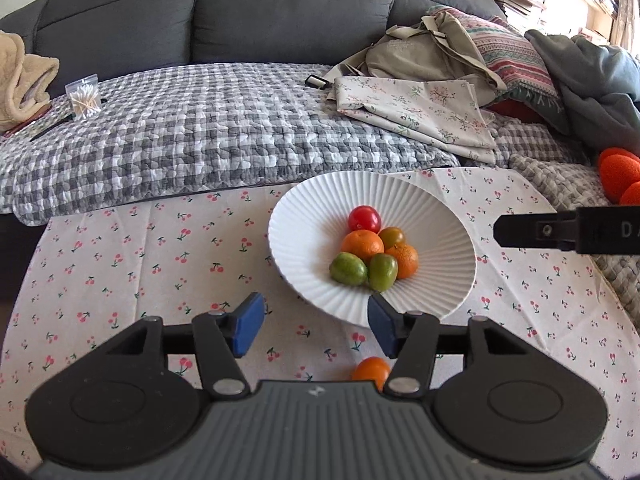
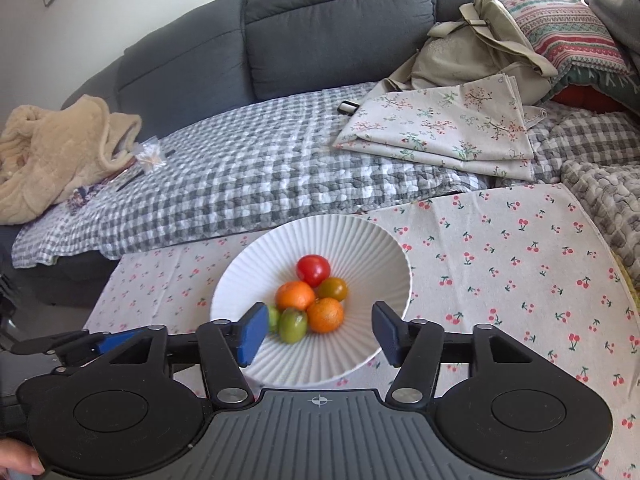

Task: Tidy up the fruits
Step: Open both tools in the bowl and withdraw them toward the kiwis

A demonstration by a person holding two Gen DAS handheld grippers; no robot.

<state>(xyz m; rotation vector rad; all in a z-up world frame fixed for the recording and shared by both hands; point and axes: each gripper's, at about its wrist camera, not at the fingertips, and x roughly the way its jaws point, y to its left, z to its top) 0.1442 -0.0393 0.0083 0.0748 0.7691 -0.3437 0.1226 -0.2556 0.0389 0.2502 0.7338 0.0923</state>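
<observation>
The white bowl (image 2: 320,236) looks like matt ceramic, ribbed all over in fine flutes. In it, the red tomato (image 2: 313,270) is glossy and smooth, and the orange (image 2: 295,295) at its seven o'clock is dull and pitted. Under them lies a thin printed cotton tablecloth (image 2: 520,264), creased. At twelve o'clock a puckered quilted throw (image 2: 248,168) covers a coarse-woven sofa (image 2: 336,20). The left gripper (image 1: 316,322) is matt black plastic with blue rubbery pads.
</observation>
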